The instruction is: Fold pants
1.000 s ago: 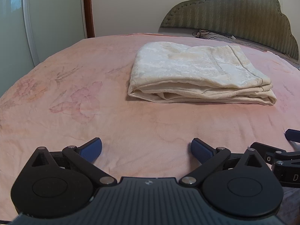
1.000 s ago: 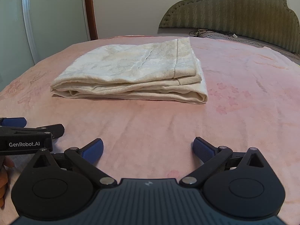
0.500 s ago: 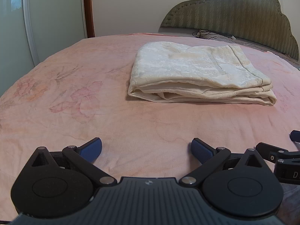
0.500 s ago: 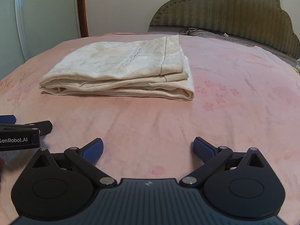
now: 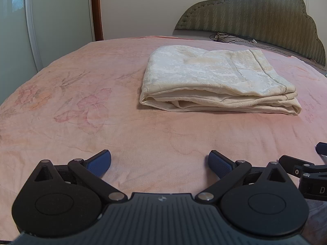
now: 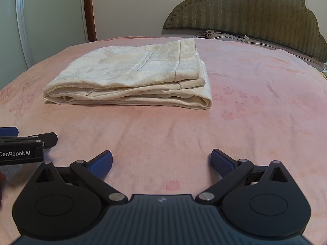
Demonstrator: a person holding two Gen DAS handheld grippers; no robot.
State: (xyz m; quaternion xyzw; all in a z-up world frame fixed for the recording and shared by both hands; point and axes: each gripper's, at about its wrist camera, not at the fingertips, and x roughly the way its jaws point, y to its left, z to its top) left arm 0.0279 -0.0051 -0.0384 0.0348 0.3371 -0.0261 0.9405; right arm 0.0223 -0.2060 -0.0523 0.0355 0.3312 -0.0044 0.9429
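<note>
Left wrist view: the cream pants (image 5: 216,81) lie folded in a neat stack on the pink bedspread (image 5: 81,102), nearer the green headboard (image 5: 255,14). Well short of the pants, the left gripper (image 5: 159,161) and right gripper (image 6: 161,161) hover spread wide, empty.

- A bedroom in a home.
- A wide bed (image 5: 102,122) spread with a pink, flower-printed blanket fills the near scene.
- A padded olive headboard (image 6: 255,12) with a scalloped top stands at the far right.
- Pale wardrobe doors (image 6: 51,14) with flower decals stand on the far left.
</note>
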